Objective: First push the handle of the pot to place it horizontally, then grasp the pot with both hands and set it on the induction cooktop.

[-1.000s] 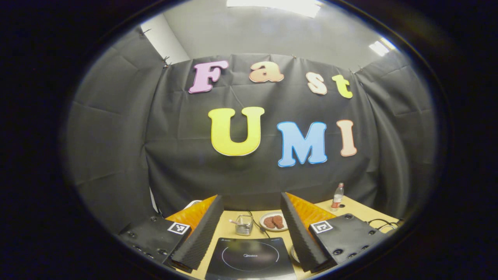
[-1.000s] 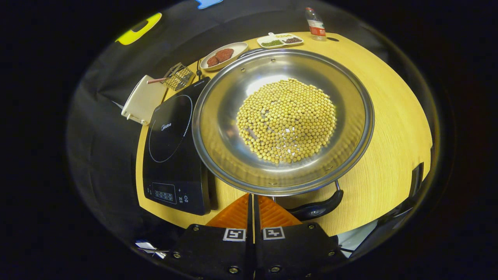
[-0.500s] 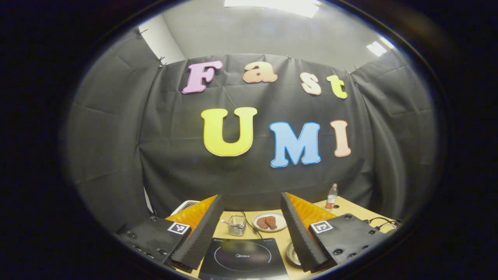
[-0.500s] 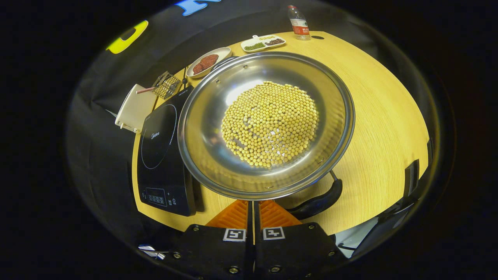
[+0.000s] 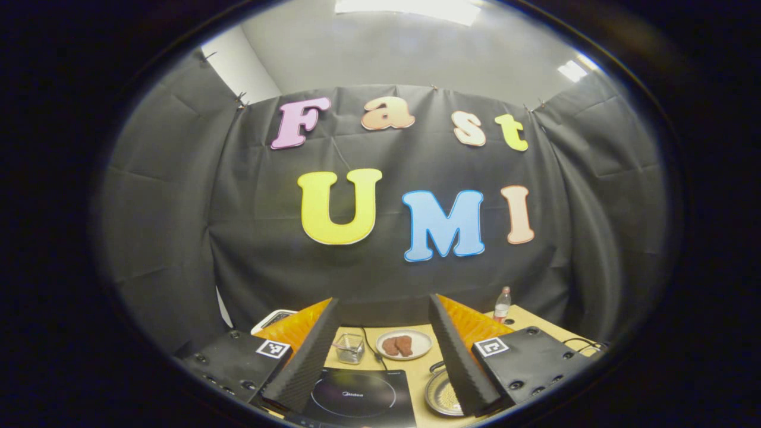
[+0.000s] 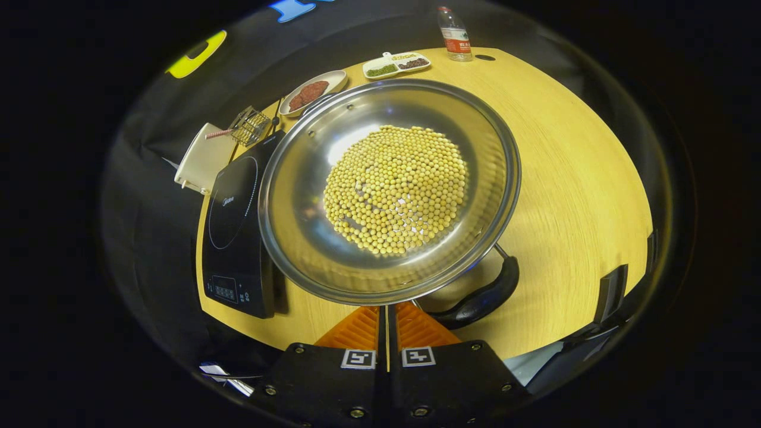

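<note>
Your right gripper was low at the table's near edge, fingers pressed together with nothing between them, tips just under the rim of the wide stainless steel pot full of yellow soybeans. The pot's curved black handle lay just to their right, angled rather than square, so I judged you were in the pushing step. The pot sat on the pale wooden table, its left rim beside the flat black induction cooktop. Your left gripper hung spread wide and empty, aimed over the cooktop toward a white plate of brown patties. Next you needed a steady sideways nudge on that handle.
</note>
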`<action>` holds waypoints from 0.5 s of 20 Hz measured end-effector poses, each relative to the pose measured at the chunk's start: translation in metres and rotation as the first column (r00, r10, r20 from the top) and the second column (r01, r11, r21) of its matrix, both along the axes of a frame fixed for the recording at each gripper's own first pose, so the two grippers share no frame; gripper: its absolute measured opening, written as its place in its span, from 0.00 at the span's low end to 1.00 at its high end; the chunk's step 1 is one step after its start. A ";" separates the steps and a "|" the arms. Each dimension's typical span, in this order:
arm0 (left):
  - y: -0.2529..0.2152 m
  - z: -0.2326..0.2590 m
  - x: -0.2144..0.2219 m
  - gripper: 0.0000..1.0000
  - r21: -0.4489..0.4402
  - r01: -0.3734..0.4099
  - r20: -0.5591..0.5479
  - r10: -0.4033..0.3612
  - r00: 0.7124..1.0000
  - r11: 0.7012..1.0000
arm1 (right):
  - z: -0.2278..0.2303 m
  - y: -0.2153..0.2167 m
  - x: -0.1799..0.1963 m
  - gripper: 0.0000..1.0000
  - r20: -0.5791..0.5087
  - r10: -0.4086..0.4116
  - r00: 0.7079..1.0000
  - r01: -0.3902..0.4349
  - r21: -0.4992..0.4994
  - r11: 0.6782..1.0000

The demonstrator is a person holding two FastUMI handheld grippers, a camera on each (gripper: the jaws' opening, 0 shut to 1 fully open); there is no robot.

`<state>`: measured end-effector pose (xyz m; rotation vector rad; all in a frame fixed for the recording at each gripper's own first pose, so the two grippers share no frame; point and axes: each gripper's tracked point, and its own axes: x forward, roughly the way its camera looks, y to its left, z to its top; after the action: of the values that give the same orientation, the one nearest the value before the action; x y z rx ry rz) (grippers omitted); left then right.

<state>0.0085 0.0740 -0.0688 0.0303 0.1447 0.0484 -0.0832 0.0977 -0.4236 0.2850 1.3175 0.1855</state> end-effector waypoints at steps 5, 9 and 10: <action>-0.021 0.004 0.004 0.99 0.013 -0.008 -0.001 0.008 1.000 1.000 | -0.001 -0.025 0.005 0.02 -0.004 0.029 1.000 -0.029 -0.029 0.999; -0.036 0.005 0.008 0.99 0.020 -0.001 -0.003 0.001 1.000 1.000 | -0.002 -0.040 0.010 0.02 0.007 0.046 0.999 -0.046 -0.052 0.998; -0.039 0.006 0.009 0.99 0.022 0.000 -0.004 0.000 1.000 1.000 | -0.003 -0.043 0.011 0.02 0.008 0.048 0.999 -0.047 -0.056 0.997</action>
<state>0.0172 0.0350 -0.0631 0.0528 0.1479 0.0496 -0.0717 0.0544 -0.4262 0.2055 1.3192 0.1897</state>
